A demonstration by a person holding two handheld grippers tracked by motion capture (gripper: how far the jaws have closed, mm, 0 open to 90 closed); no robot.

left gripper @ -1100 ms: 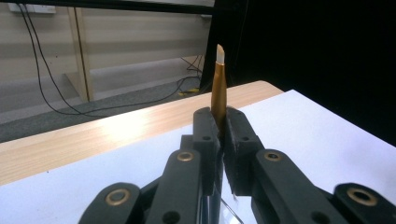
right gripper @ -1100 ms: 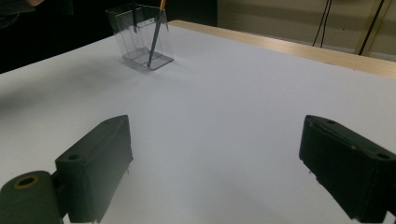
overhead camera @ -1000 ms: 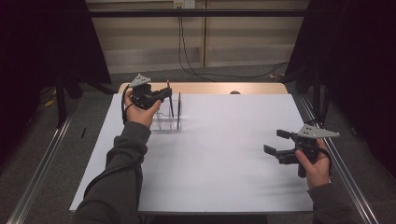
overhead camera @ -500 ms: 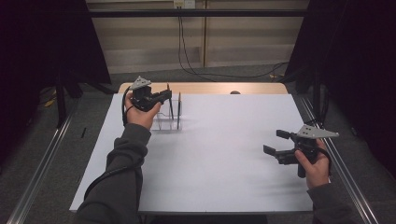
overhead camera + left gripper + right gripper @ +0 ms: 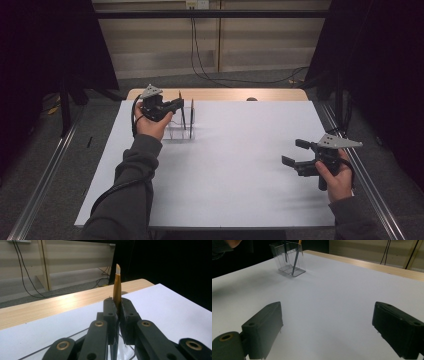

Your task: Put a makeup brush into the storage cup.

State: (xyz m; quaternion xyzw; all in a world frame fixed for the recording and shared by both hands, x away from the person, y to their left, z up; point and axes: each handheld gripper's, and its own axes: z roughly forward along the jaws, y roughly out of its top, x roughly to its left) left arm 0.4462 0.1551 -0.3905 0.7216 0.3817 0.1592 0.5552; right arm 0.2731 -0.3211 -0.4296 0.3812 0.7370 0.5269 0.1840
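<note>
A clear plastic holder (image 5: 180, 131) stands at the table's far left with two pens upright in it. My left gripper (image 5: 179, 104) is shut on the upper part of the left one, an orange pen (image 5: 116, 288) with a pale tip that sticks up from between the closed jaws. The second pen, a dark one (image 5: 191, 117), stands free beside it. Near the right edge, my right gripper (image 5: 293, 152) hovers just above the table with its jaws wide open and nothing between them. From there the holder (image 5: 288, 258) shows far off with both pens inside.
A white sheet (image 5: 235, 165) covers the table, and a strip of bare wood (image 5: 225, 94) runs along the far edge. Metal rails (image 5: 45, 175) flank both sides. Cables hang down the back wall (image 5: 192, 45).
</note>
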